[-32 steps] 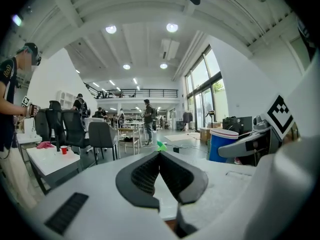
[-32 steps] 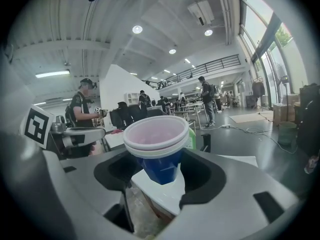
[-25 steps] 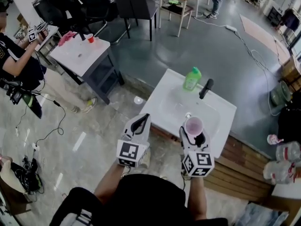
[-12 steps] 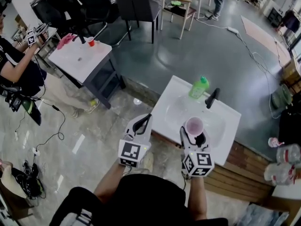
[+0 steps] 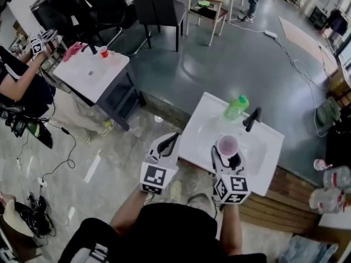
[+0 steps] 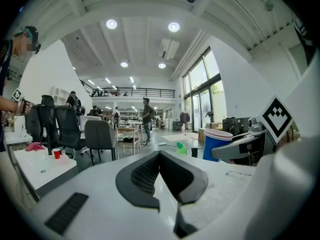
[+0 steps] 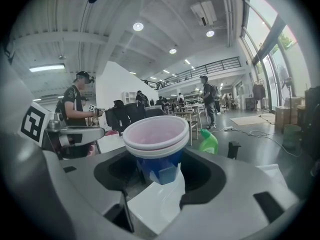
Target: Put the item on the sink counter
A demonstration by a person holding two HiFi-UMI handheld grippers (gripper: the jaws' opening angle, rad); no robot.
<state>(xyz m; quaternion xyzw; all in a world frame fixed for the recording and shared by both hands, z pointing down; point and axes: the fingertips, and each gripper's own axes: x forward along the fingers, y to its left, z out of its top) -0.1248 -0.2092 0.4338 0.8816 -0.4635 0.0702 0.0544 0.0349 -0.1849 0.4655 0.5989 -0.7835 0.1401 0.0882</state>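
Observation:
In the head view the white sink counter stands just ahead of me. On it are a green soap bottle and a black faucet. My right gripper is shut on a cup, blue outside and pink inside, held upright over the counter's near edge. In the right gripper view the cup sits between the jaws of the right gripper, with the bottle and faucet beyond. My left gripper hovers over the floor just left of the counter. Its jaws meet, empty, in the left gripper view.
A second white sink table with a red cup and pink cloth stands back left. A seated person is beside it. Chairs are behind, cables lie on the floor, and plastic bottles are at right.
Both grippers have come nearer to the sink counter, which now sits lower and closer in the head view. The cup stays in the right gripper.

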